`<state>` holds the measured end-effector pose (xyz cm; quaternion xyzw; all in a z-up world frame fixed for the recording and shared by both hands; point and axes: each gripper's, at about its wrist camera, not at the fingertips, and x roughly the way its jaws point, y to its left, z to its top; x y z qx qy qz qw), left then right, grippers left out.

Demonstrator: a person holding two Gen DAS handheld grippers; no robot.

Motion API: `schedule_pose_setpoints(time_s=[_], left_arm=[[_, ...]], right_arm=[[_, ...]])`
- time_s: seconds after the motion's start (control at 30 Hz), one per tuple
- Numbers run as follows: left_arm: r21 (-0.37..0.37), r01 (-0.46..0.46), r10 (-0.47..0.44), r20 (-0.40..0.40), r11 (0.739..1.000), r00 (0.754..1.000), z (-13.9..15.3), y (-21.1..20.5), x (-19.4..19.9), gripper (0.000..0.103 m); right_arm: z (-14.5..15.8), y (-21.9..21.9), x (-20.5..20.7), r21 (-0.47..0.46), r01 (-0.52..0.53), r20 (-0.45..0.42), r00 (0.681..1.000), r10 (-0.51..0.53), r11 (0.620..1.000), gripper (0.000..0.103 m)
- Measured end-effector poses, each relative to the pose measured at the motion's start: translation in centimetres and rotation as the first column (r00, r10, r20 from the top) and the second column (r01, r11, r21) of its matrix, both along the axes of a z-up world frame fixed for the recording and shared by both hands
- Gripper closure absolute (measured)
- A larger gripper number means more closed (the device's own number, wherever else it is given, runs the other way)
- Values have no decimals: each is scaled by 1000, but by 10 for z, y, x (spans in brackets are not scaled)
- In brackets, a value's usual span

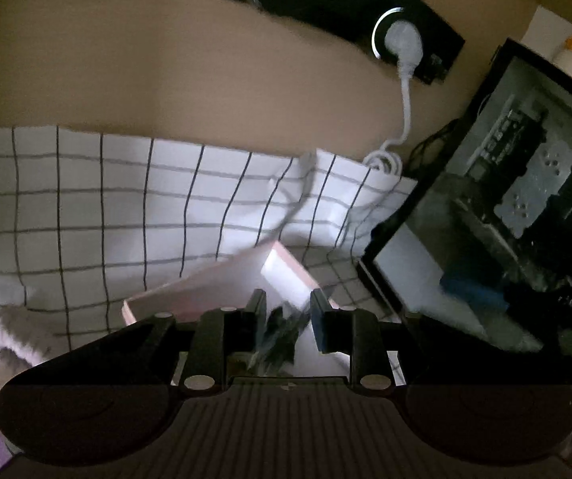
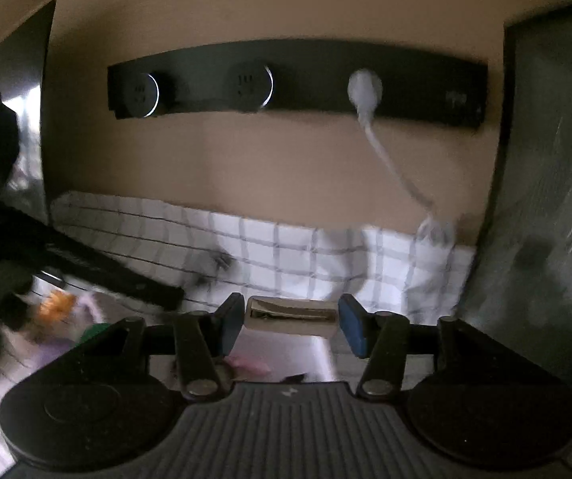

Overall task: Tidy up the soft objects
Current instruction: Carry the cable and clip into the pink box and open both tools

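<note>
Though blur hides detail, the left tool [image 1: 286, 311] pinches a dark scrap [image 1: 282, 331] (shape unclear); the right tool [image 2: 292, 321] gapes around a metal clip [image 2: 290, 315].

- I count one black power strip [image 2: 298, 82] on the wall, carrying three round sockets.
- One white plug [image 2: 364, 88] sits in it, with one white cable [image 1: 406, 107].
- One checked cloth [image 1: 126, 207].
- One pale pink box [image 1: 222, 283].
- One glass-sided computer case [image 1: 505, 199].
- Two grippers: left [image 1: 286, 313], right [image 2: 292, 319].
</note>
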<state>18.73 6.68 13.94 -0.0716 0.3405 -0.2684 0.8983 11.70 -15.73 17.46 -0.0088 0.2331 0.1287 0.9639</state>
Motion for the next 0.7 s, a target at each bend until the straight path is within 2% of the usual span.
schedule_pose_setpoints(time_s=[0.03, 0.13, 0.2, 0.33, 0.43, 0.5, 0.7], left_arm=[[-5, -5, 5, 19, 1000, 1000, 4, 3, -4, 76], [4, -51, 51, 57, 999, 997, 9, 17, -11, 76], [12, -95, 94, 70, 995, 993, 9, 30, -19, 76], [39, -201, 195, 113, 979, 974, 1, 71, -53, 76], [56, -325, 318, 105, 944, 942, -11, 115, -82, 76], [62, -418, 414, 76, 906, 907, -16, 150, -101, 76], [49, -576, 569, 109, 816, 815, -3, 237, -152, 76]], right_arm=[[-5, -2, 2, 22, -9, -18, 1000, 10, 1000, 34], [-19, -1, 4, 48, -30, -27, 999, 32, 998, 33], [-27, 5, 7, 46, -47, -65, 997, 50, 998, 33], [-40, 19, 5, 52, -84, -126, 988, 90, 995, 33], [-44, 31, -3, 53, -109, -148, 982, 115, 993, 33], [-44, 41, -9, 57, -125, -158, 978, 133, 990, 33], [-35, 91, -13, 55, -100, -153, 982, 107, 993, 33]])
